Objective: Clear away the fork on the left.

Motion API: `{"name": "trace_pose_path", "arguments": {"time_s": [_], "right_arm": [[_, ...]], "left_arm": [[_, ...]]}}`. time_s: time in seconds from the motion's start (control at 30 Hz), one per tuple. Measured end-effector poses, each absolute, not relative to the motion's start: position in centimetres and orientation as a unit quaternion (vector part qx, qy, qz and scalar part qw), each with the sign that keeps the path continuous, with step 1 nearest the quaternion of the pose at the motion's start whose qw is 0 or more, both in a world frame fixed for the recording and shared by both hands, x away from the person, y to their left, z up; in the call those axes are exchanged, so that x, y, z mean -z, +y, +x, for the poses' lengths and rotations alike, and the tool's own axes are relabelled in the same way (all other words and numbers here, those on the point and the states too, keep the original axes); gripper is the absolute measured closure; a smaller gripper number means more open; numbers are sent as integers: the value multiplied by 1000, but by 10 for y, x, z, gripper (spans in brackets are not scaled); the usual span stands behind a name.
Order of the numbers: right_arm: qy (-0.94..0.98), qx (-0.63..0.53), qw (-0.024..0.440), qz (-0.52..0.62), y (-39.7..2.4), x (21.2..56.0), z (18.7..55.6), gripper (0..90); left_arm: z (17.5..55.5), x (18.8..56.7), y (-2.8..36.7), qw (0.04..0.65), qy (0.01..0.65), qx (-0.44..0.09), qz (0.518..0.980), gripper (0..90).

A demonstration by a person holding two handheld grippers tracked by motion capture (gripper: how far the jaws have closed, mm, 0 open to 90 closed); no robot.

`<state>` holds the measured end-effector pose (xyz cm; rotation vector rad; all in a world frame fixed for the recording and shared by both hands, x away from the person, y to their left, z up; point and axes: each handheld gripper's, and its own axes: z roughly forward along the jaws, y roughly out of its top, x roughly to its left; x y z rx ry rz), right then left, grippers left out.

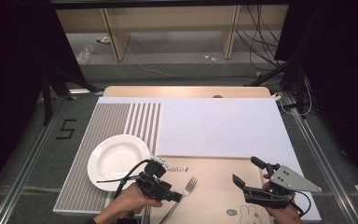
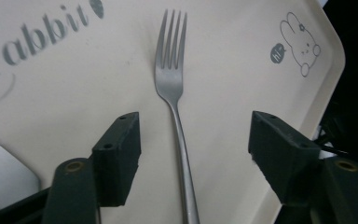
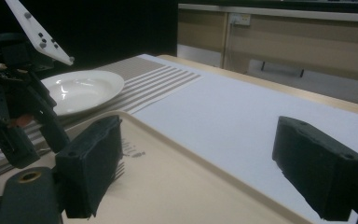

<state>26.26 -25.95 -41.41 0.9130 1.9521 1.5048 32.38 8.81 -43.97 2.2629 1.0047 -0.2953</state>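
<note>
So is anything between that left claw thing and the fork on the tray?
Nothing visible. In the left gripper view the left gripper has its jaws open on either side of the fork handle, with only bare cream tray around it. The white plate sits off to the side.

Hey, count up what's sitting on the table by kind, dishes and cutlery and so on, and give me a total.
Plates: 1, the white plate
Forks: 1, the metal fork
Trays: 1, the cream tray
Mats: 2, the striped mat and the white mat
Total: 5
</note>
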Motion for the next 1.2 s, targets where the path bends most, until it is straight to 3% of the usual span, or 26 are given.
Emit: {"name": "trace_pose_path", "arguments": {"time_s": [0.23, 0.47, 0.97, 1.2], "right_arm": [[719, -553, 255, 336, -259, 414, 263, 166], [719, -553, 254, 335, -259, 414, 262, 168], [720, -554, 253, 334, -259, 414, 262, 170], [719, -555, 254, 332, -259, 414, 262, 172]], "left_arm": [[310, 432, 69, 335, 312, 41, 888, 352], [305, 440, 57, 333, 279, 36, 900, 416], [295, 463, 41, 284, 233, 51, 929, 831], [293, 469, 40, 273, 226, 53, 934, 894]]}}
